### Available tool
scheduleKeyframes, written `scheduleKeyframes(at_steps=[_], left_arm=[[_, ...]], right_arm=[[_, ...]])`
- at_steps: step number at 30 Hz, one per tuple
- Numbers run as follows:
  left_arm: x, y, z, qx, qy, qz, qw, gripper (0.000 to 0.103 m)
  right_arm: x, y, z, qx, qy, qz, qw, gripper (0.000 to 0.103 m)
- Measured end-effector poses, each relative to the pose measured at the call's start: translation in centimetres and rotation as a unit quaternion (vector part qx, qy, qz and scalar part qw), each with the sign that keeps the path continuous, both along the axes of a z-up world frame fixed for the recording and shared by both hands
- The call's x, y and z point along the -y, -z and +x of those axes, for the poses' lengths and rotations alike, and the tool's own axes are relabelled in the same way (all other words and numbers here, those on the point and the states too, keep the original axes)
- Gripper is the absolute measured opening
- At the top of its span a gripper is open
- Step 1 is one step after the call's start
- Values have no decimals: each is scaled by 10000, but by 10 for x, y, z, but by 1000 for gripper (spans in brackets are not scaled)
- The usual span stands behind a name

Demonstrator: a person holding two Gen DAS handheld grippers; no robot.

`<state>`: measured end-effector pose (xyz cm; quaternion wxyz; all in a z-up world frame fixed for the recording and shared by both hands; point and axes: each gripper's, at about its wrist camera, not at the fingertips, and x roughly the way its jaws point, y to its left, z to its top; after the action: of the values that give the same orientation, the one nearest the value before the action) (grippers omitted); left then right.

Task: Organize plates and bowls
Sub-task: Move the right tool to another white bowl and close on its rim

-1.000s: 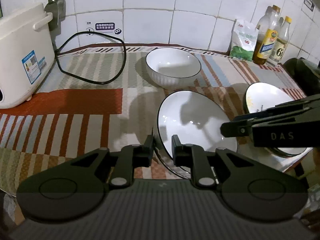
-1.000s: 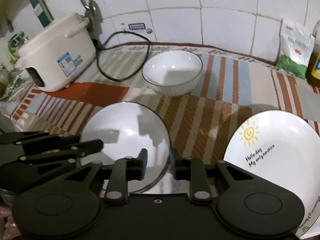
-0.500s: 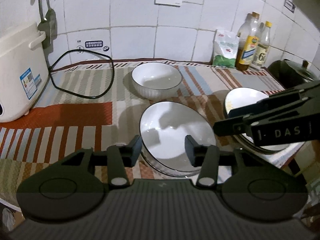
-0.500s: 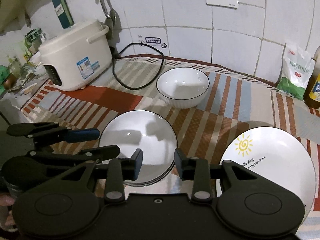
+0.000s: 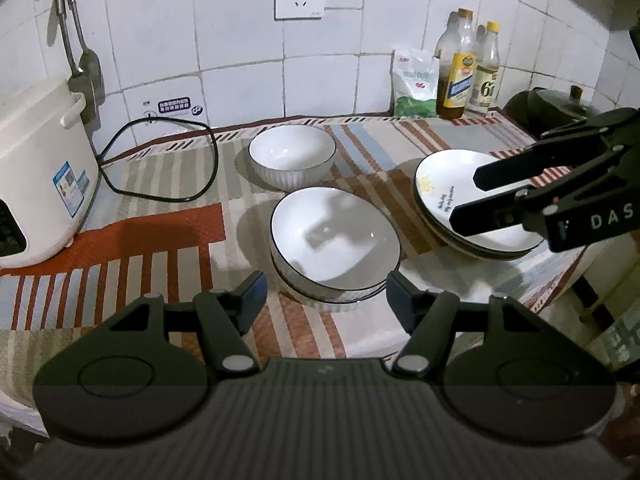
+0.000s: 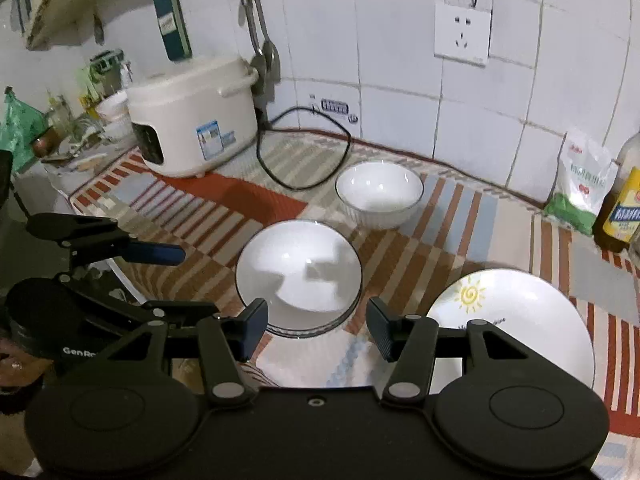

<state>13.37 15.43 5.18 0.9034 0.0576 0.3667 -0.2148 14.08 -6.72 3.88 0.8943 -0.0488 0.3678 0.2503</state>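
Left wrist view, stacked bowls (image 5: 335, 236) upright, mouths up

The left claw (image 5: 323, 294), jaws opening and empty, hovers just before the stacked white black-rimmed ceramic bowls (image 5: 335, 240).

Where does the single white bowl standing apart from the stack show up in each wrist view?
Left wrist: single bowl upper centre, behind the bowl stack.
Right wrist: single bowl centre-right, behind the stack.
Shared landmark: looped black cord left of it.
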Motion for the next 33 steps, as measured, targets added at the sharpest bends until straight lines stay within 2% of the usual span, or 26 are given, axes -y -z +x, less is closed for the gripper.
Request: scheduleKeyframes(at_steps=[6,10,15,17,20,28,33], left_arm=[[-6,-17,11,89,150,-45,9998,65],[-8,-24,29,340,45,20,9994,65],[-13,-15,61,699,-230,-131,9972,65],[-15,-8,76,961,-369,-184,9945,65],[-16,5,98,1135,-545,-159,9919,65],[-11,46,166,943,-537,-117,9940,65],[-3,67,198,582,-451,-94,9972,65]], right_arm=[[2,-14,10,211,-56,124,9997,60],[-1,-15,28,385,-133,256,9988,60],[5,-1,57,677,-80,777,9946,60],[6,8,69,817,-18,820,9933,60],[5,22,92,897,72,705,9934,60],[4,63,169,245,559,563,9965,60],[11,84,204,-292,988,823,9913,60]])
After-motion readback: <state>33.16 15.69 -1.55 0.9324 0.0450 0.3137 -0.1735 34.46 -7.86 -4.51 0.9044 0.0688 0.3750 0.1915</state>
